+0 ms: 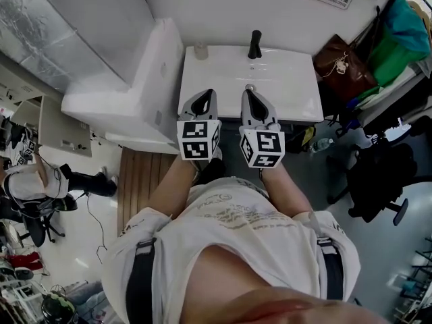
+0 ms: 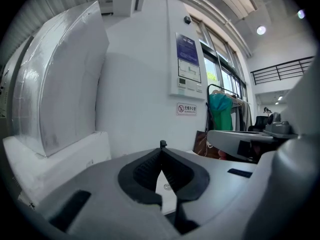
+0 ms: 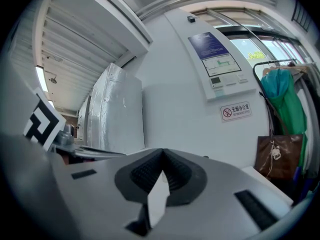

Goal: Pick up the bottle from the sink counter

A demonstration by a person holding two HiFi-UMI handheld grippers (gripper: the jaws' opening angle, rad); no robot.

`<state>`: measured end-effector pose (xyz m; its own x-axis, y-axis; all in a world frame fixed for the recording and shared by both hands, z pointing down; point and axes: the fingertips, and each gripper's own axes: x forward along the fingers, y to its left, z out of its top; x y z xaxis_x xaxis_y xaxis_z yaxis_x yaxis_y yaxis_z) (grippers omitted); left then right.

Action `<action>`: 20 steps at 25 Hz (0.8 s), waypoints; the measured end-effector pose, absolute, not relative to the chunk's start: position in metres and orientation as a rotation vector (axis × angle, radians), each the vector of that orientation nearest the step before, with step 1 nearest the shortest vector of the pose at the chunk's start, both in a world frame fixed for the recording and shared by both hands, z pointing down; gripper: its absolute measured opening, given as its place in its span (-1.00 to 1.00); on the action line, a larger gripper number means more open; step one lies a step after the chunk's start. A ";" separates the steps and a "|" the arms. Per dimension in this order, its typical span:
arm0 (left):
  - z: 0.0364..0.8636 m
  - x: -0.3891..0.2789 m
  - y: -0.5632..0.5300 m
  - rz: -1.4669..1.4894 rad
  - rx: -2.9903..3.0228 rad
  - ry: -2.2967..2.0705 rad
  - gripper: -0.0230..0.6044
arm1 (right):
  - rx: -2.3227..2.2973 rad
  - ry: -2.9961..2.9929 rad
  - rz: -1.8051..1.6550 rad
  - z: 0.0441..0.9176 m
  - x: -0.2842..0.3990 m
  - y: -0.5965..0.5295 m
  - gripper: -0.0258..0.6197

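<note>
Left tongs (image 1: 208, 96): closed, tips meeting, nothing between them; over the worktop's (image 1: 291, 79) front edge.
Right tongs (image 1: 249, 94): closed and empty, just beside the left pair.
Bottle (image 1: 200, 50): small, pale, upright at the worktop's back left corner by the wall, well apart from both tongs.
Tap (image 1: 254, 44): black, at the back middle.
</note>
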<state>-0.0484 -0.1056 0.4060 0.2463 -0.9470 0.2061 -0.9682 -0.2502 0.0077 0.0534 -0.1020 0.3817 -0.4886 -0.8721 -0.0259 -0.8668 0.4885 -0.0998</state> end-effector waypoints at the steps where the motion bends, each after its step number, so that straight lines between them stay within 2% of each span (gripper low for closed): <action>1: 0.406 -0.050 -0.112 0.239 2.371 -1.834 -0.86 | -1.550 2.649 -0.114 0.382 0.051 -0.108 -0.85; 20: 0.409 -0.097 -0.244 0.287 2.362 -1.786 -0.86 | -1.595 2.638 -0.151 0.382 0.007 -0.238 -0.85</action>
